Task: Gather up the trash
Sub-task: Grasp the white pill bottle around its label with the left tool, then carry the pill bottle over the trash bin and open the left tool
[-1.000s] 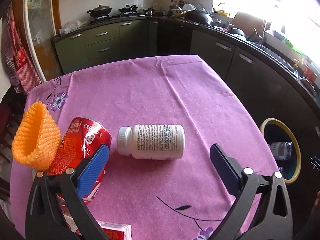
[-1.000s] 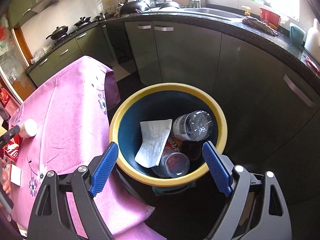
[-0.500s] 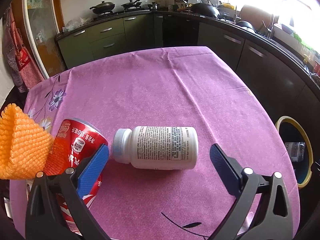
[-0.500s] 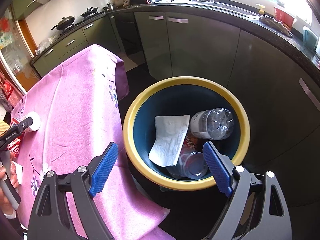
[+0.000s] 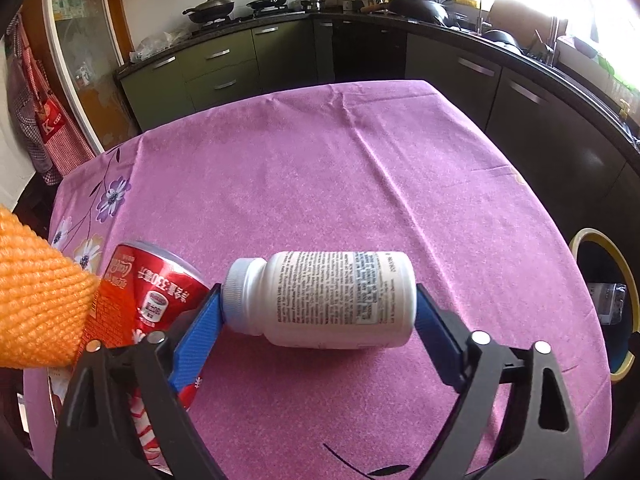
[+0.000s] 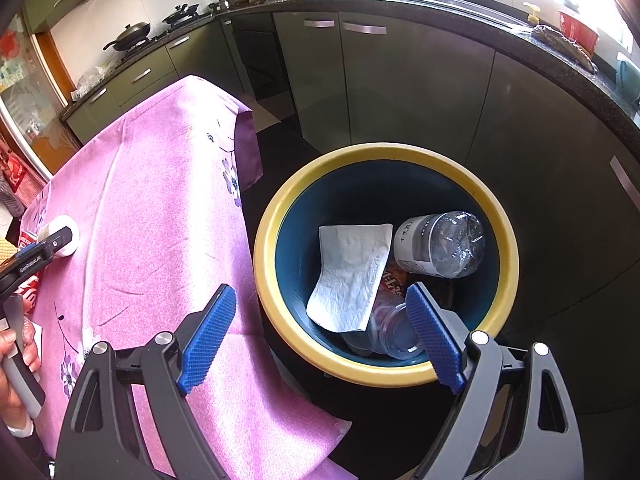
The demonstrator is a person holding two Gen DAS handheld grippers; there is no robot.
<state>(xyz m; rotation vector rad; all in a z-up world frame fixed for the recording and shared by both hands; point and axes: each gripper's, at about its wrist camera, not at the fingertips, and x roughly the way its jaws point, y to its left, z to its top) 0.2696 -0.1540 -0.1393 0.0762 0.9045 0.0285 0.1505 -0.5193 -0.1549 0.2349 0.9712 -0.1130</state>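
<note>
Lying on its side on the purple tablecloth (image 5: 320,168), the white pill bottle (image 5: 320,300) sits lengthwise between the blue pads of the left gripper (image 5: 318,312). The jaws have just been closing: one pad meets the cap end and the other the base, so the claw spans the bottle's full length, still widely spread, and appears to press on it from both ends. The bottle's printed label faces up and its ribbed cap points toward the red soda can (image 5: 152,292), which lies just beside it, partly behind the left pad. An orange knitted net (image 5: 36,300) overlaps the can at the frame's left edge.

The right gripper (image 6: 320,336) hangs over the gap between the table's edge and the trash bin (image 6: 280,216), its jaws wide apart with nothing between the pads. The bin, dark blue inside with a yellow rim, stands on the floor close to the tablecloth's hanging corner. Inside it lie a crumpled paper towel (image 6: 352,268), a clear plastic bottle (image 6: 440,244) and a transparent cup (image 6: 392,332). In the right wrist view, a hand (image 6: 16,360) grips the left tool's handle at the far left. Dark green cabinets (image 5: 200,76) line the kitchen behind.
</note>
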